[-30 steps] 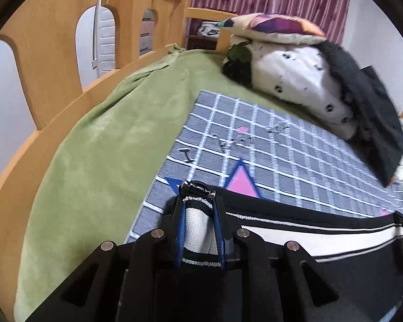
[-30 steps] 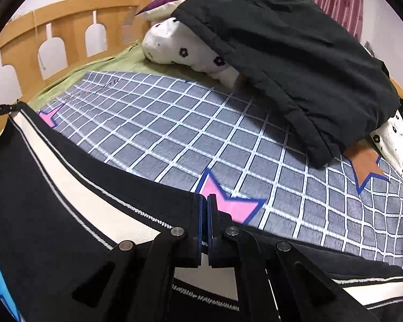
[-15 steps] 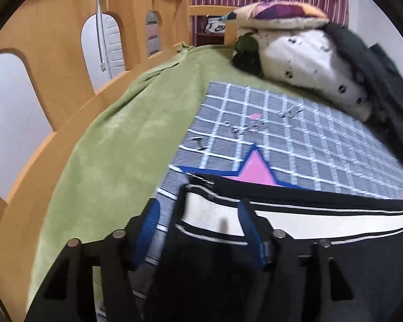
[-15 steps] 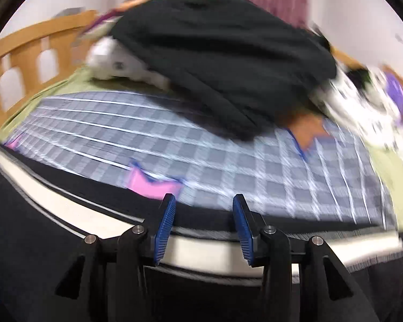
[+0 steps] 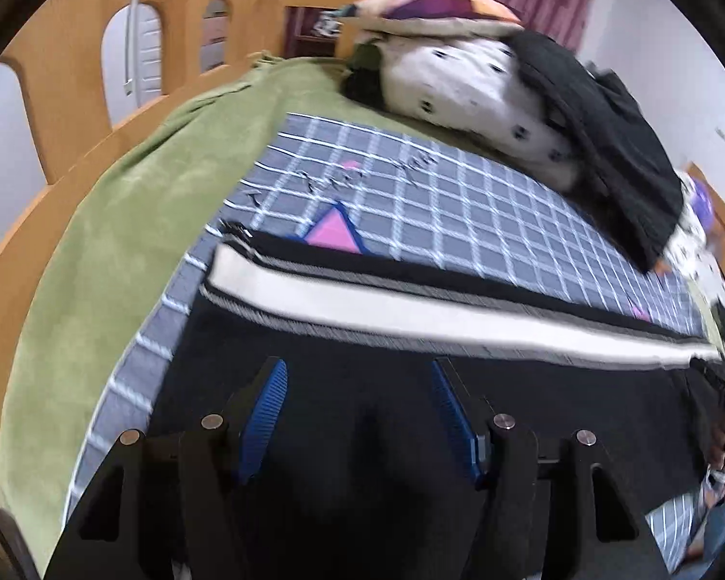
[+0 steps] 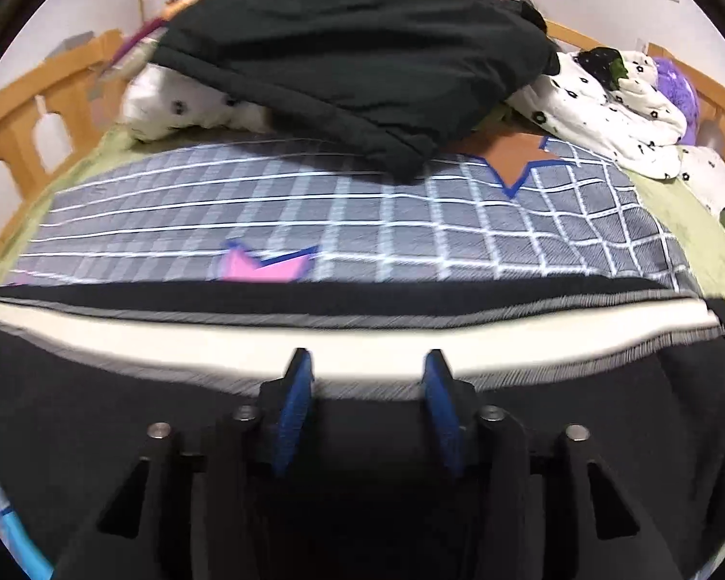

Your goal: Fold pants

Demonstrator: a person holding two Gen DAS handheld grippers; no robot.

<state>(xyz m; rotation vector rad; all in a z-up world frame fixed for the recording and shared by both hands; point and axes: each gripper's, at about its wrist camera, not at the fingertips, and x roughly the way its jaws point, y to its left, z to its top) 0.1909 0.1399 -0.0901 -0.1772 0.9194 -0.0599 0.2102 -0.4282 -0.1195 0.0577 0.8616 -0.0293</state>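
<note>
The left gripper (image 5: 357,377) hangs spread and empty above the black pants (image 5: 362,338); the right gripper (image 6: 367,362), its jaws just opening wider, grips nothing either. The pants lie flat across a grey checked blanket (image 6: 411,222) on the bed, their cream side stripe (image 5: 411,304) running straight between thin grey lines. A black jacket (image 6: 362,48) is heaped beyond.

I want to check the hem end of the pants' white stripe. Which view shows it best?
The left wrist view: the stripe runs from its frayed end at left across the picture, all clear of the hand-held gripper. In the right wrist view the stripe is blurred, and the fingertips cover part of it.
</note>
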